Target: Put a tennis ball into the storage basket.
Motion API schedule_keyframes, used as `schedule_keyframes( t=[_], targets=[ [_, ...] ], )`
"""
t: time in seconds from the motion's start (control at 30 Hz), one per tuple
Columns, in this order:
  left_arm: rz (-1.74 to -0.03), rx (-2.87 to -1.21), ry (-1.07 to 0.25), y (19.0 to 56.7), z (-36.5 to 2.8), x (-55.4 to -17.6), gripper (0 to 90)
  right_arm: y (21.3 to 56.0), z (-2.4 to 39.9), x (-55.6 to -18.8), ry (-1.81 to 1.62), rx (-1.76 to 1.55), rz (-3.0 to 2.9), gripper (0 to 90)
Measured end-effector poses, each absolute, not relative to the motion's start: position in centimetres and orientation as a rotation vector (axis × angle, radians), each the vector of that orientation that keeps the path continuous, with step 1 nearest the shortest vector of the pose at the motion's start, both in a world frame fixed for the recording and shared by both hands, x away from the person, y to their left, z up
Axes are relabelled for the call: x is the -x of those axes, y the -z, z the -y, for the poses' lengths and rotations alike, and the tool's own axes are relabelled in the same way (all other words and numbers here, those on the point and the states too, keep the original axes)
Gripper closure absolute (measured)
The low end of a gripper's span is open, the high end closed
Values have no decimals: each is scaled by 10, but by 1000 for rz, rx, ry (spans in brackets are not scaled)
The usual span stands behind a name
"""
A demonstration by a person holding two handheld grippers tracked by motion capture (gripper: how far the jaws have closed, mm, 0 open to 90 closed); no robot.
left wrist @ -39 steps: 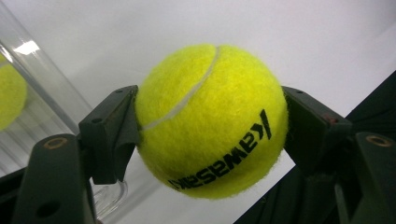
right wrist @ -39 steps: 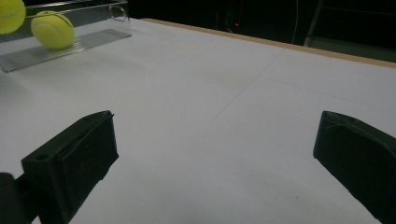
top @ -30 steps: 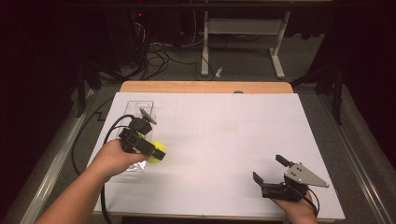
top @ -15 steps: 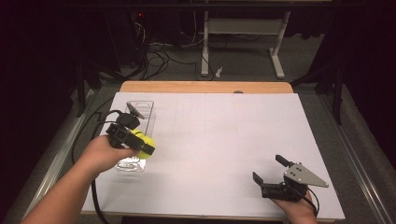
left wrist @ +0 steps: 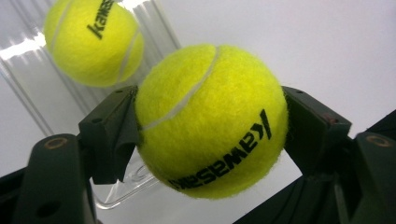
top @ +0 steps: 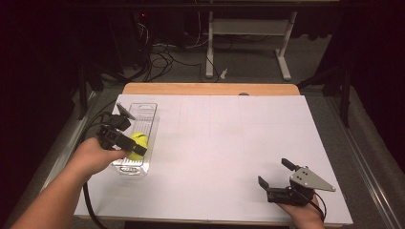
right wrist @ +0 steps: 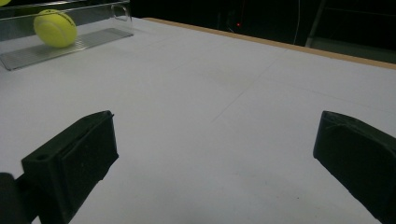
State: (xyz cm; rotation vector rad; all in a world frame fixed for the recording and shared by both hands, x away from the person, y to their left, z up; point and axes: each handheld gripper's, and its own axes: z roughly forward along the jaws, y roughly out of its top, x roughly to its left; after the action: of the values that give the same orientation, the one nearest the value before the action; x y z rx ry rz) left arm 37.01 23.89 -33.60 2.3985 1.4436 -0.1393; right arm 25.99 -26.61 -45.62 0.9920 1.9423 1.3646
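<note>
high view, left gripper (top: 125, 143) jaws clamping tennis ball (top: 138, 144) over clear tray (top: 149, 110), right gripper (top: 281, 179) jaws wide, empty

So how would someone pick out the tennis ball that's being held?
On the white table, go to the clear tray at its left edge. The held ball is clamped in the left gripper, above a loose ball in the tray.

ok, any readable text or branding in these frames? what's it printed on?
"kawasaki" in black, upside down, on the tennis ball held in the left hand-held gripper.
"kawas", the rest cut off by the frame edge, on the second tennis ball lying in the clear plastic tray.
Print on the ball seen from the right hand-held gripper: too small to read.
Nothing else legible.
</note>
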Motion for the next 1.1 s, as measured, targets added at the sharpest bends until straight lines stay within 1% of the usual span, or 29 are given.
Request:
schedule_keyframes(
  t=[0.63, 1.1],
  targets=[
    [-1544, -2355, 132, 341, -271, -373, 266, 457, 266, -261, -1358, -995, -1947, 1],
    [-1554, -2381, 140, 350, -266, -377, 266, 457, 266, -260, -1360, -994, -1949, 1]
  ],
)
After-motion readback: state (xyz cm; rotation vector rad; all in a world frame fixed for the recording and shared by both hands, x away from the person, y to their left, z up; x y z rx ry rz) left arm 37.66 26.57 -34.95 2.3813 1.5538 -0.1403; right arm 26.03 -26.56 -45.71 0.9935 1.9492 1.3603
